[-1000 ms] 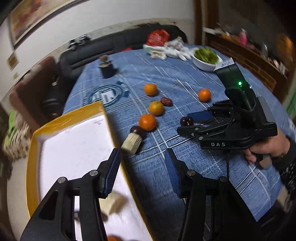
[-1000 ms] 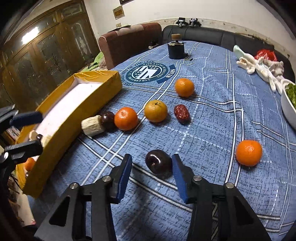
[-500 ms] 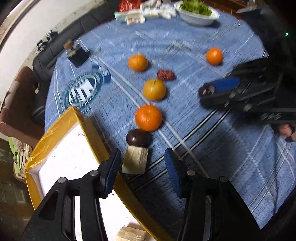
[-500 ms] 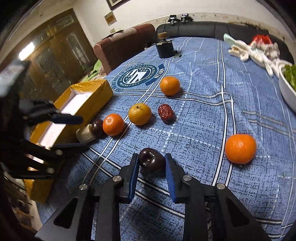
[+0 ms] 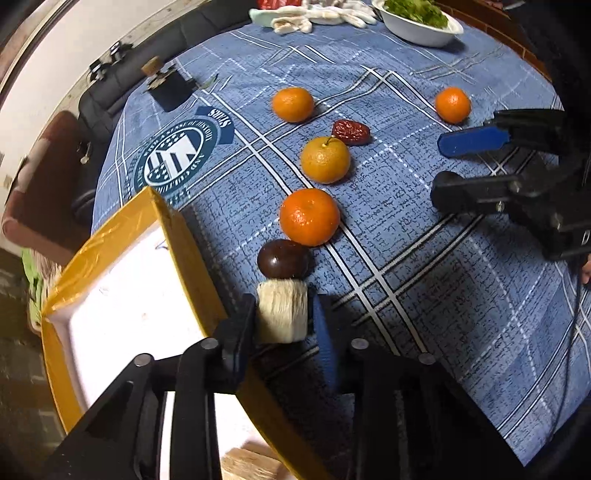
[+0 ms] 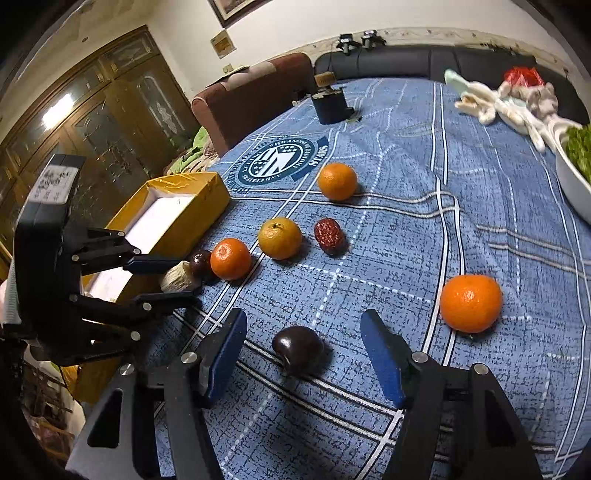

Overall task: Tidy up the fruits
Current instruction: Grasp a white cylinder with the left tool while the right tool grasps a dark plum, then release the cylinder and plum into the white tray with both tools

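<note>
My left gripper [image 5: 283,319] is closed around a pale fibrous cut piece [image 5: 282,311] lying on the blue tablecloth beside the yellow box [image 5: 192,254]; both pads touch its sides. A dark plum [image 5: 283,258] and an orange [image 5: 309,216] sit just beyond it. My right gripper [image 6: 303,356] is open, its jaws wide on either side of another dark plum [image 6: 298,350] that rests on the cloth. In the right wrist view the left gripper [image 6: 166,278] holds the pale piece [image 6: 177,279] next to the box [image 6: 177,206].
More fruit lies on the cloth: a yellow-orange citrus [image 6: 279,238], a red date [image 6: 328,231], a far orange [image 6: 337,181] and an orange at right [image 6: 470,303]. A white bowl of greens [image 5: 419,20], white cloths [image 6: 498,103] and a dark holder [image 6: 330,101] stand farther back.
My left gripper moved down onto the pale piece and closed on it. My right gripper opened wide and the dark plum sits free between its jaws.
</note>
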